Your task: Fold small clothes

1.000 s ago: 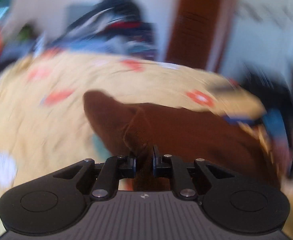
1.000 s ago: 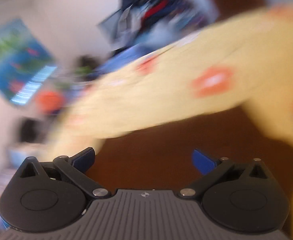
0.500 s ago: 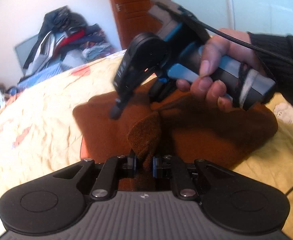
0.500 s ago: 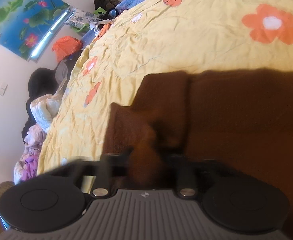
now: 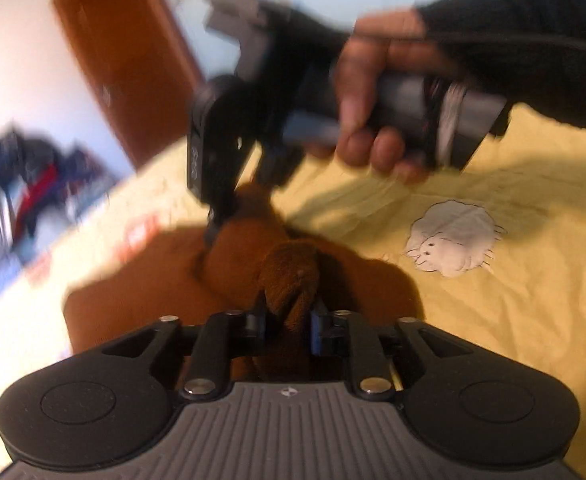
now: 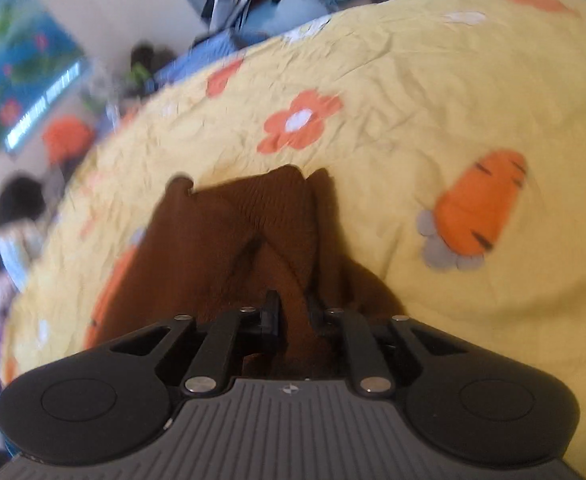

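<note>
A small brown knitted garment [image 5: 141, 280] lies bunched on the yellow bedspread [image 5: 513, 280]. My left gripper [image 5: 289, 320] is shut on a fold of it close to the camera. My right gripper [image 6: 293, 312] is shut on another fold of the same garment [image 6: 221, 240], which stretches away from it on the bed. In the left wrist view the right gripper [image 5: 217, 216] comes down from above, held by a hand in a black sleeve, and pinches the cloth just beyond my left fingers. Both views are motion-blurred.
The bedspread [image 6: 433, 92] has orange flowers, a carrot print [image 6: 481, 204] and a white animal print [image 5: 453, 240]. A pile of clothes [image 5: 25, 196] lies at the far side by a brown door [image 5: 125, 60]. A blue poster [image 6: 21, 68] hangs on the wall.
My right gripper was open a second ago and has shut on the brown garment. Both grippers have moved together and pulled the cloth into a narrower bunch. The left stayed shut.
</note>
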Action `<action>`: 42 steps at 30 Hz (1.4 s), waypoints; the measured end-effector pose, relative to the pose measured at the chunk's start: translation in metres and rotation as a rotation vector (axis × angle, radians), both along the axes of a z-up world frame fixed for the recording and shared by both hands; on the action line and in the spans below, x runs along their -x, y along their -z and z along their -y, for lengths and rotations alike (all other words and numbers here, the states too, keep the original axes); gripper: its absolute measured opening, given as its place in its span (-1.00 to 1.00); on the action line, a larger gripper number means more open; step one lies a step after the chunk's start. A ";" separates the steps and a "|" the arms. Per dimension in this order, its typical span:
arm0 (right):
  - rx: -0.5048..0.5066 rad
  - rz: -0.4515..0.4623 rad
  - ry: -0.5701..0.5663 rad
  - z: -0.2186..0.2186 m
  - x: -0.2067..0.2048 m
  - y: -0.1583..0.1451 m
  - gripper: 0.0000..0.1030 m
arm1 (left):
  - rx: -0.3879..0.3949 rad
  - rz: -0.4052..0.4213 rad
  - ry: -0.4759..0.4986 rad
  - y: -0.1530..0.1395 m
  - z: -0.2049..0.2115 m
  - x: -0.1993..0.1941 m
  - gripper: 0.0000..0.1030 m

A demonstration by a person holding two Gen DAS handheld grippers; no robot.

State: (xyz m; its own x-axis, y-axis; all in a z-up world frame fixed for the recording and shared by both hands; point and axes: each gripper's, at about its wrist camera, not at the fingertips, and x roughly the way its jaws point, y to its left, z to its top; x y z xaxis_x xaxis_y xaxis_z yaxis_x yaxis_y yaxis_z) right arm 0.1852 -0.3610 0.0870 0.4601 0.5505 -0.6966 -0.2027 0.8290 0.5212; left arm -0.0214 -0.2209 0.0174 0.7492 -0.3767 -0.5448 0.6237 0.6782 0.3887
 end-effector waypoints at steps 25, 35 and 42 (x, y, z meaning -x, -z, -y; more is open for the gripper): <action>0.187 0.082 -0.155 -0.042 0.117 -0.026 -0.52 | 0.086 -0.040 -0.188 0.016 -0.119 0.000 -0.67; -0.019 0.028 -0.034 0.010 0.123 -0.026 0.69 | 0.128 -0.110 -0.125 0.015 -0.142 0.017 -0.65; -0.176 0.053 0.108 0.039 0.077 -0.033 0.93 | 0.449 -0.225 -0.264 -0.010 -0.224 -0.020 0.85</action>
State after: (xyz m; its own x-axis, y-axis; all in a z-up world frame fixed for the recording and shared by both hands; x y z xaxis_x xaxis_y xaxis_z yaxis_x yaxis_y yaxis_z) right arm 0.1084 -0.3998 0.1203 0.5567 0.6068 -0.5673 -0.1485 0.7446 0.6507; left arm -0.0018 0.0034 0.0273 0.7330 -0.4238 -0.5320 0.4447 0.8905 -0.0967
